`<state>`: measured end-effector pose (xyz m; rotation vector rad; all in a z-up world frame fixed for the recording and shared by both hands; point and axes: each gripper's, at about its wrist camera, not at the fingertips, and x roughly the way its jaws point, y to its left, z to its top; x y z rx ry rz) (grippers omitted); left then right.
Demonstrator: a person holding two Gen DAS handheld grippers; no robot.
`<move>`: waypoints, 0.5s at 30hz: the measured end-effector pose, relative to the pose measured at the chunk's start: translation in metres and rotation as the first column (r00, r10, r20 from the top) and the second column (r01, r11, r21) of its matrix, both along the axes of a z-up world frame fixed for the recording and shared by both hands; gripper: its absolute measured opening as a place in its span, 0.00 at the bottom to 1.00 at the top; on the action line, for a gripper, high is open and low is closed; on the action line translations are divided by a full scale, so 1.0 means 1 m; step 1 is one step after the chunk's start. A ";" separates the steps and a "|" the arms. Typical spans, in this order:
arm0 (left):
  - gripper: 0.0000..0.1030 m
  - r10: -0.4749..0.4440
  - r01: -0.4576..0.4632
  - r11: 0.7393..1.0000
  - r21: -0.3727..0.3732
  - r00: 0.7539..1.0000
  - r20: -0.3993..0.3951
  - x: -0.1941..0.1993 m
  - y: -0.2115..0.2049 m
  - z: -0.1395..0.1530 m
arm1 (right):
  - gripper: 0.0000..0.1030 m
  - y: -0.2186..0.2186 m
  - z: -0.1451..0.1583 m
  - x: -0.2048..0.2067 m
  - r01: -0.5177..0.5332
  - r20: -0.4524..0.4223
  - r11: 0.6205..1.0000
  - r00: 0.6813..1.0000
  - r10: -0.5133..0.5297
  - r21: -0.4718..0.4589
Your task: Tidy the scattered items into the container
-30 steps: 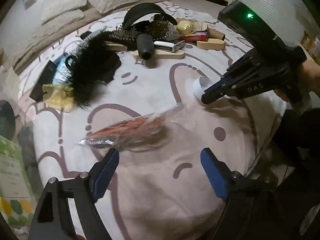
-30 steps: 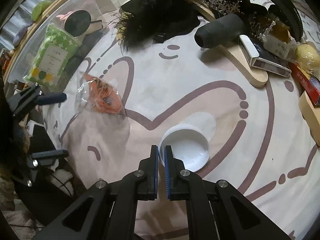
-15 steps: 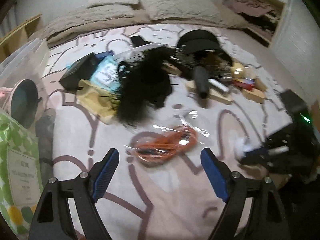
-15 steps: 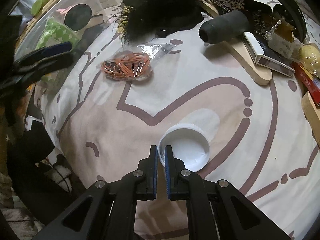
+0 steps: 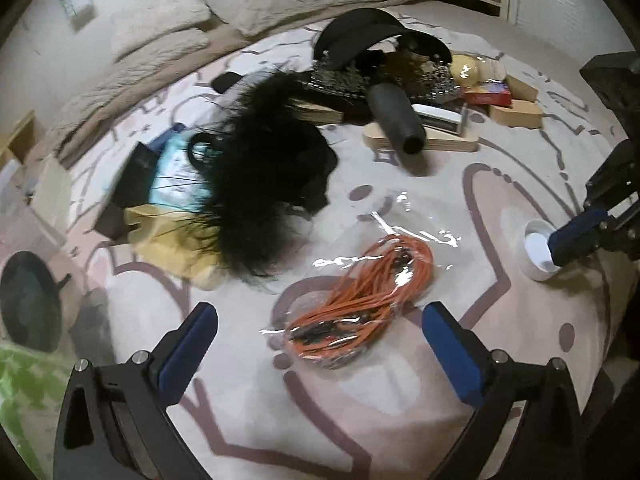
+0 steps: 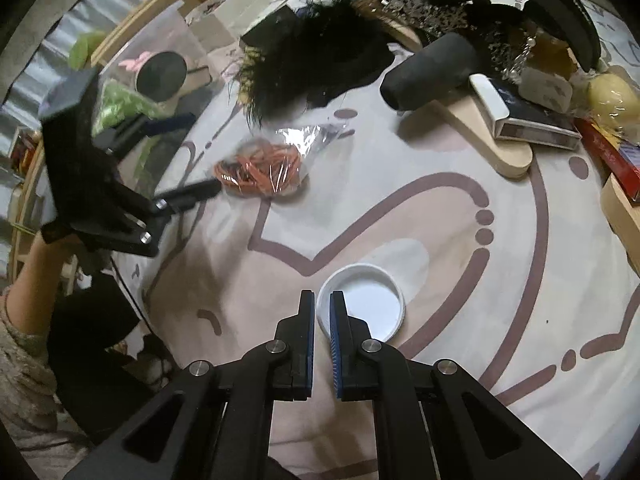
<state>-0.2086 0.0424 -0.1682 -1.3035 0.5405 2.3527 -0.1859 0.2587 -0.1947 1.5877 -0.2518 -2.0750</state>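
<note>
The left hand-held gripper hangs over the bed cover with its blue pads spread wide and still opening. Between and just beyond them lies the clear bag of orange cords, flat on the cover; the pads do not touch it. I judge that the wide spread is there because the bag is broad and loose, so the pads must pass on both sides of it before they close.

The right hand-held gripper has its pads pressed nearly together on the near rim of the white lid. The lid lies open side up on the cover, so the thin wall is the only part that gives a hold, and this explains the pinch at the edge.

The clear container stands at the side of the bed, beyond the left hand-held gripper in the right wrist view. A round black mirror and a green packet seem to be in it already. Many things are still scattered: the black feather piece, a black cylinder on a wooden board, a black headband and small boxes behind, so the task looks far from finished
</note>
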 end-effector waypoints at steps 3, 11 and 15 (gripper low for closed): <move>1.00 -0.025 0.024 0.999 0.023 0.999 0.027 -0.004 0.004 -0.004 | 0.07 0.003 0.005 -0.002 0.024 -0.028 1.000 0.999 -0.025 -0.011; 1.00 -0.051 0.042 0.998 0.050 0.983 0.177 -0.015 0.011 -0.032 | 0.07 0.014 0.005 -0.006 0.054 -0.035 0.999 0.998 -0.054 -0.006; 1.00 -0.090 0.064 0.992 0.108 0.964 0.249 -0.008 0.018 -0.035 | 0.07 0.015 0.002 -0.007 0.061 -0.031 0.998 0.998 -0.061 0.007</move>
